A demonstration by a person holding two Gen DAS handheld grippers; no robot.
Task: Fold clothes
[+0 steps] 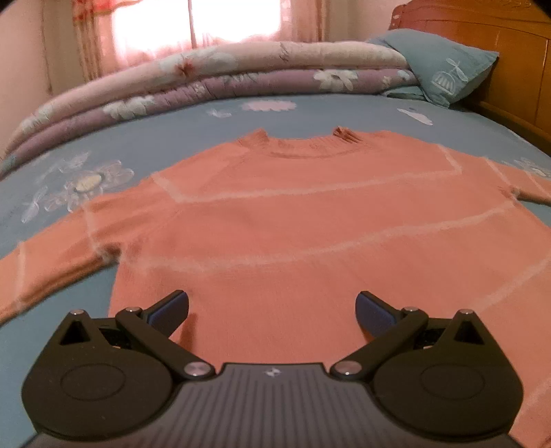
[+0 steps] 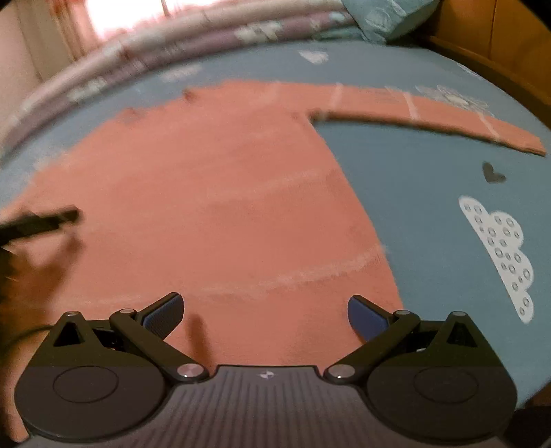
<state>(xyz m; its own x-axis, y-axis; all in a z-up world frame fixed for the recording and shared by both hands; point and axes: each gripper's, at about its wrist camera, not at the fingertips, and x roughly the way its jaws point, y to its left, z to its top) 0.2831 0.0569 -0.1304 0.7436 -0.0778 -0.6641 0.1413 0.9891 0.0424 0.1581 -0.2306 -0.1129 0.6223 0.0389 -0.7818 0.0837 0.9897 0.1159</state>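
A salmon-pink sweater (image 1: 275, 213) with pale stripes lies flat on the blue bedsheet (image 1: 155, 138), collar toward the far side and both sleeves spread out. My left gripper (image 1: 272, 310) hovers open above the sweater's lower hem area, nothing between its fingers. In the right wrist view the same sweater (image 2: 206, 193) fills the centre, its right sleeve (image 2: 430, 113) stretched out to the right. My right gripper (image 2: 265, 313) is open over the lower right part of the body, near the side edge. A dark blurred piece of the left gripper (image 2: 41, 222) shows at the left edge.
Folded floral quilts (image 1: 206, 79) lie stacked along the far side of the bed. A teal pillow (image 1: 444, 72) leans by the wooden headboard (image 1: 499, 44) at the right. A bright curtained window (image 1: 193, 24) is behind. White cloud print (image 2: 499, 255) marks the sheet at right.
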